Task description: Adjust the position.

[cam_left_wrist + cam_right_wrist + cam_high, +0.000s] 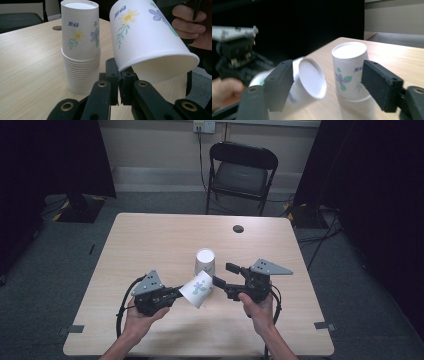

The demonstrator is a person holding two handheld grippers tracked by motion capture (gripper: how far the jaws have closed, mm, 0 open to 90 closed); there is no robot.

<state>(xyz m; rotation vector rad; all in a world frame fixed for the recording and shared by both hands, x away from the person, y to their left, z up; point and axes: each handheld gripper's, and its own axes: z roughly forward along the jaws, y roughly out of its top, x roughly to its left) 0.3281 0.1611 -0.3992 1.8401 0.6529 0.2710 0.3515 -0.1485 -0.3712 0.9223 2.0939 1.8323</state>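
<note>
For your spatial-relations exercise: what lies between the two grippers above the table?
In the high view, a single flowered paper cup lies tilted between the left gripper, shut on its rim, and the open right gripper. The upside-down cup stack stands just behind.

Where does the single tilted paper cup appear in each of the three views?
High view: tilted cup at centre, between the grippers.
Left gripper view: upper right, rim pinched by the left gripper.
Right gripper view: lower left.
Shared landmark: the upside-down cup stack.
</note>
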